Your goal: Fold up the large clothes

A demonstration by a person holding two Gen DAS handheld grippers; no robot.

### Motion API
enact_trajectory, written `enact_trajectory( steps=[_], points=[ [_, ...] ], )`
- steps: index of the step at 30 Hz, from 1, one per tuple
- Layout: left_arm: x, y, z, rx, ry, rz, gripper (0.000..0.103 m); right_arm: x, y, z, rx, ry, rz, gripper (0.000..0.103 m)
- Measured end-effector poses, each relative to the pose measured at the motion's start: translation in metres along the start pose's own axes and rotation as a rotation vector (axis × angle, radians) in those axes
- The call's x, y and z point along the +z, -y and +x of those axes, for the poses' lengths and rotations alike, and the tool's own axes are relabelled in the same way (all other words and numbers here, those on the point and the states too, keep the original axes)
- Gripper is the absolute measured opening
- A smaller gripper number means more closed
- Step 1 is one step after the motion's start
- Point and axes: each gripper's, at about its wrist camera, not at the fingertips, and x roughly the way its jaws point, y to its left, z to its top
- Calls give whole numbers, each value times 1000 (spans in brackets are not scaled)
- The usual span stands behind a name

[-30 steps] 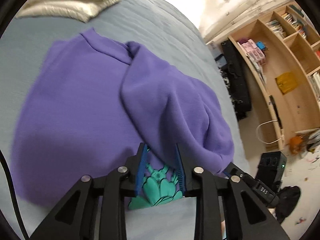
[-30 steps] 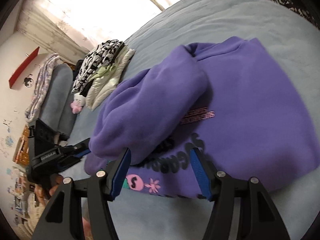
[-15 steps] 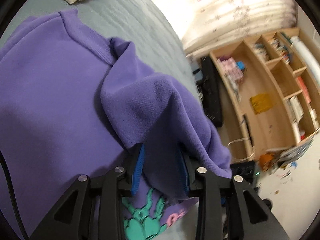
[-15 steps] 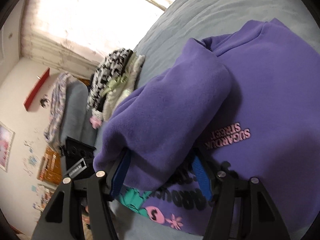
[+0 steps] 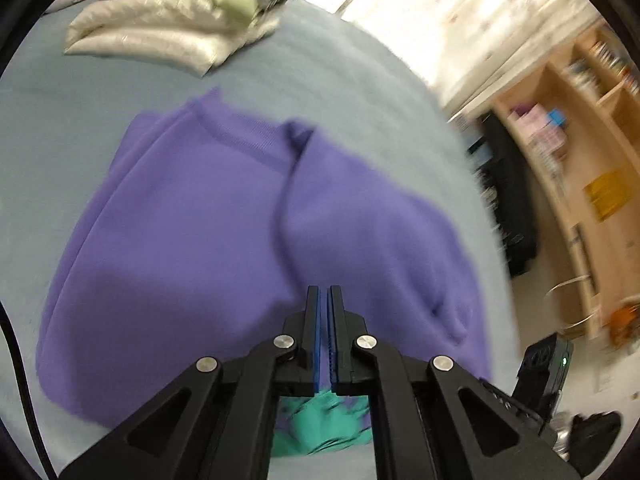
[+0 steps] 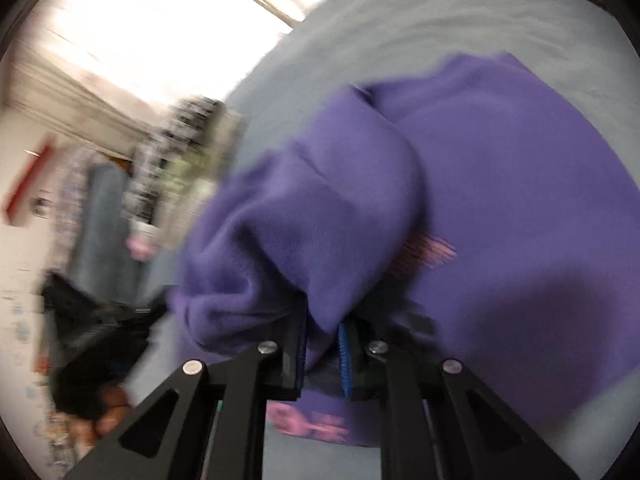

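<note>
Both my grippers have just closed: the right gripper [image 6: 323, 346] pinches the purple sweatshirt [image 6: 500, 200] sleeve at six o'clock, the left gripper [image 5: 325, 336] shut empty. Next I re-grip left, then fold.

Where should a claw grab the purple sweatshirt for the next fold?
Probably the near hem of the purple sweatshirt, coming low over the bed from the near edge: the folded-in sleeve bunches there, so both layers pinch together.
</note>
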Motion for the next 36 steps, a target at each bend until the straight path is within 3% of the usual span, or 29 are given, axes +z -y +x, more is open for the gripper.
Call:
enact_trajectory(
  steps=[2, 5, 8, 9, 14, 19, 22, 25, 26, 27, 28, 32, 36],
  points=[
    [-7, -13, 11, -12, -56, -30, 1, -6, 16, 11, 28, -15, 61, 11],
    [-15, -22, 20, -107, -97, -91, 2, -6, 12, 4, 33, -12, 55, 16],
    [-12, -26, 24, -218, -96, -113, 16, -10, 0, -8, -37, -12, -21, 20],
    [-13, -26, 26, -238, -94, -111, 24, -12, -3, -11, -56, -3, -41, 21],
    [-12, -27, 39, -323, -85, -111, 46, -22, -22, -37, -97, 109, -140, 22],
    [-5, -22, 56, -424, -67, -121, 58, -16, -38, -56, -104, 239, -193, 22],
    [1, -13, 70, -443, -74, -116, 65, -6, -52, -53, -68, 256, -227, 22],
    [5, -10, 70, -462, -65, -115, 63, 5, -66, -42, -55, 237, -257, 22],
    [6, -7, 71, -453, -58, -109, 43, 8, -70, -38, -55, 233, -272, 22],
    [5, -8, 67, -429, -59, -95, 10, 9, -72, -36, -56, 234, -282, 22],
    [5, -8, 64, -378, -66, -78, 5, 11, -75, -33, -55, 234, -292, 22],
    [0, 2, 51, -166, -53, -23, 4, 14, -85, -20, -46, 225, -323, 22],
    [-12, 0, 53, -52, -93, 13, 4, 9, -83, 4, -91, 171, -359, 22]
  ],
)
